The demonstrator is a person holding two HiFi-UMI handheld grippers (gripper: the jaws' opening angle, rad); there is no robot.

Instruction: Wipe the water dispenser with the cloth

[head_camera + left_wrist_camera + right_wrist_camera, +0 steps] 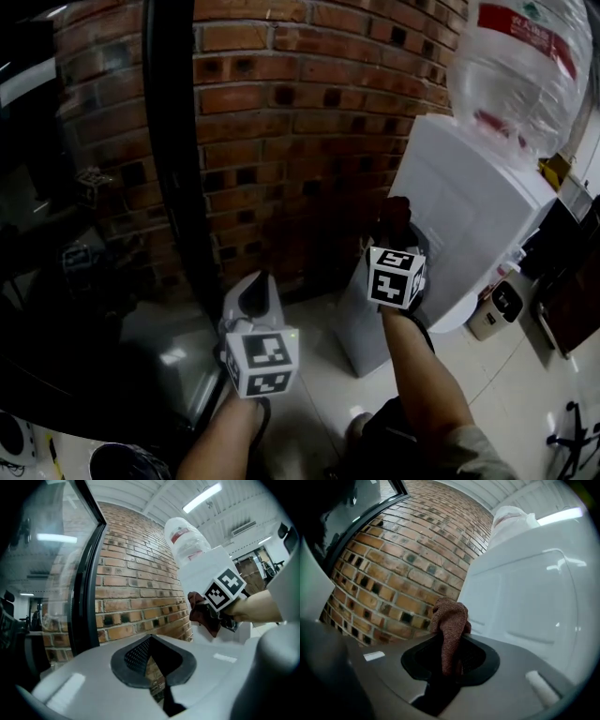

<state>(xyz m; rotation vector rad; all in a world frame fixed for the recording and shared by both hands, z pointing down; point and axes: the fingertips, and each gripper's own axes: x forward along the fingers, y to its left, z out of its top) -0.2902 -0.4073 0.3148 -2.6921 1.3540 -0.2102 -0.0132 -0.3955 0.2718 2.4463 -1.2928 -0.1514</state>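
**Right tongs gripping a brown cloth at the side panel of the water dispenser**

The right forearm point(424, 370) is reaching forward, stretched nearly straight, and is holding the right tongs point(449, 645) level toward the white side panel of the water dispenser point(469, 220). The dispenser is standing on the tiled floor point(314, 323) next to the brick wall point(300, 122), with an upturned water bottle point(520, 66) sitting on top. These tongs are gripping a reddish-brown terry cloth point(450, 618). Its bunched end is sticking up past the tips, just beside the panel, and I cannot tell whether it is pressing on the panel. The left forearm point(220, 436) is sitting lower and nearer the body, holding the left tongs point(150, 641) level. They are pointing at the brick wall beside a black-framed glass door point(173, 141). Their tips are resting together with nothing between them.
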